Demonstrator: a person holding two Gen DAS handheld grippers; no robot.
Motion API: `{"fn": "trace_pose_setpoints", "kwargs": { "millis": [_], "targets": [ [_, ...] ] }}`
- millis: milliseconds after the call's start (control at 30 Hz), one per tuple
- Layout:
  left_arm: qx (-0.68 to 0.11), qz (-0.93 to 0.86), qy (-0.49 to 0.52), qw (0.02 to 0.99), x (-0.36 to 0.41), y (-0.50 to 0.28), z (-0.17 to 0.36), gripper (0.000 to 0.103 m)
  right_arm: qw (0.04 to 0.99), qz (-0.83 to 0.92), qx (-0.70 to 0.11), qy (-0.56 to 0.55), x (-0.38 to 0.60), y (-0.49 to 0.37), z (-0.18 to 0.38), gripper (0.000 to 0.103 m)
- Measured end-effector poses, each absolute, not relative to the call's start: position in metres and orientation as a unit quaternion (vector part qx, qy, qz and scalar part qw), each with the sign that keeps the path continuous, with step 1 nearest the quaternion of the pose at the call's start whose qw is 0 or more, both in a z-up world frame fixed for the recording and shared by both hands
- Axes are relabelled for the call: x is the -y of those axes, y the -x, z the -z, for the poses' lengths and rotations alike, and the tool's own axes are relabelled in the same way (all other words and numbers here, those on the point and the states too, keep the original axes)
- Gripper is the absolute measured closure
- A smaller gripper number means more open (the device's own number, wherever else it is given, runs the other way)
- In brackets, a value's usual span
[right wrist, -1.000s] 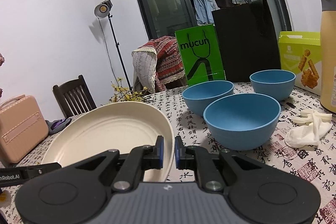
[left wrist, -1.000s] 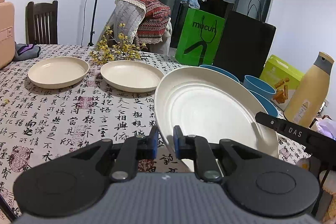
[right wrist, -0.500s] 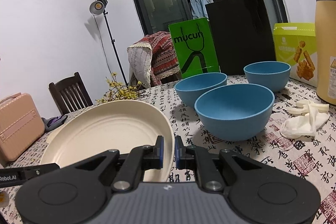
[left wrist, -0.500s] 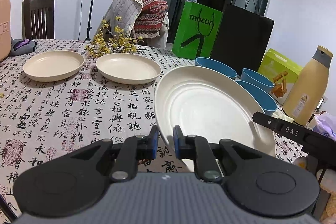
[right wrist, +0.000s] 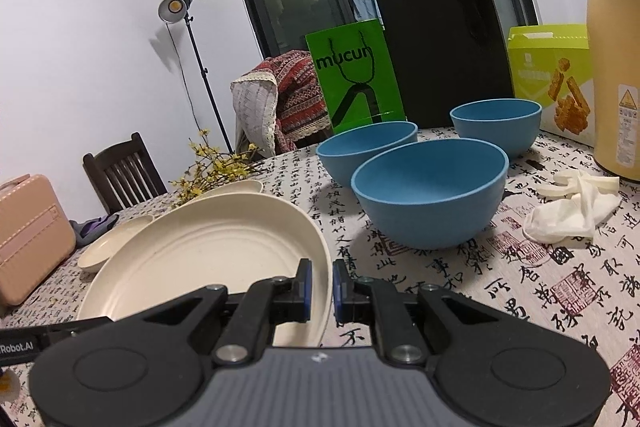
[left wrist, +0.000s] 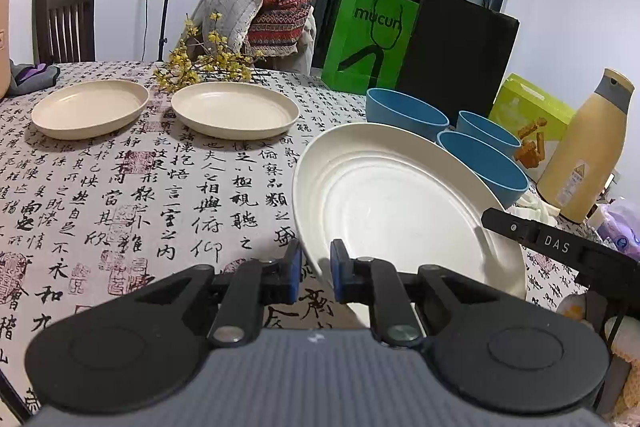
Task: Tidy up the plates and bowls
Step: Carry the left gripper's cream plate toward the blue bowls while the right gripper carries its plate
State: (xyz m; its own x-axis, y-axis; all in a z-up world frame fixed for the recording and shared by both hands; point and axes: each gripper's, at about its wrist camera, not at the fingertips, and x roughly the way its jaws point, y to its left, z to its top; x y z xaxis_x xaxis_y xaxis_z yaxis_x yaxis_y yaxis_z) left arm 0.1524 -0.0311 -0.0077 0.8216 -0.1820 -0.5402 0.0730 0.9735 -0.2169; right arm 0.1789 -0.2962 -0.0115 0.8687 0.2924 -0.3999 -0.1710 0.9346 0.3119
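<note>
Both grippers hold one large cream plate [left wrist: 400, 211] by opposite rims, just above the patterned tablecloth. My left gripper [left wrist: 315, 269] is shut on its near left rim. My right gripper [right wrist: 319, 287] is shut on the right rim of the same plate [right wrist: 208, 259]. Two smaller cream plates [left wrist: 90, 107] [left wrist: 236, 109] lie side by side at the far left of the table. Three blue bowls [right wrist: 430, 187] [right wrist: 366, 149] [right wrist: 496, 125] stand in a cluster to the right of the held plate.
A tan bottle [right wrist: 614, 59], a green snack box [right wrist: 550, 79] and a crumpled white cloth [right wrist: 572, 203] sit at the right. Green [left wrist: 368, 39] and black [left wrist: 456, 55] bags stand behind the bowls. Yellow flowers [left wrist: 204, 67] lie behind the small plates. A pink case [right wrist: 28, 239] is far left.
The held plate has sunk slightly toward the table with both grippers still shut on it. The views have tilted a little, showing more tabletop.
</note>
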Motion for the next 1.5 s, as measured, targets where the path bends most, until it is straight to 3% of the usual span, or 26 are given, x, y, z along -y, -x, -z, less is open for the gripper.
{"fn": "trace_pose_setpoints", "kwargs": {
  "millis": [1367,1500],
  "targets": [
    [-0.355,0.087,0.091,0.926,0.038,-0.179,0.047,0.087,0.949,-0.098,-0.272,-0.127,0.306,-0.187,0.048,0.093],
    [-0.357,0.097,0.097,0.924,0.034,-0.181,0.046,0.084,0.948,-0.099,-0.278,-0.123,0.305,-0.188,0.05,0.089]
  ]
}}
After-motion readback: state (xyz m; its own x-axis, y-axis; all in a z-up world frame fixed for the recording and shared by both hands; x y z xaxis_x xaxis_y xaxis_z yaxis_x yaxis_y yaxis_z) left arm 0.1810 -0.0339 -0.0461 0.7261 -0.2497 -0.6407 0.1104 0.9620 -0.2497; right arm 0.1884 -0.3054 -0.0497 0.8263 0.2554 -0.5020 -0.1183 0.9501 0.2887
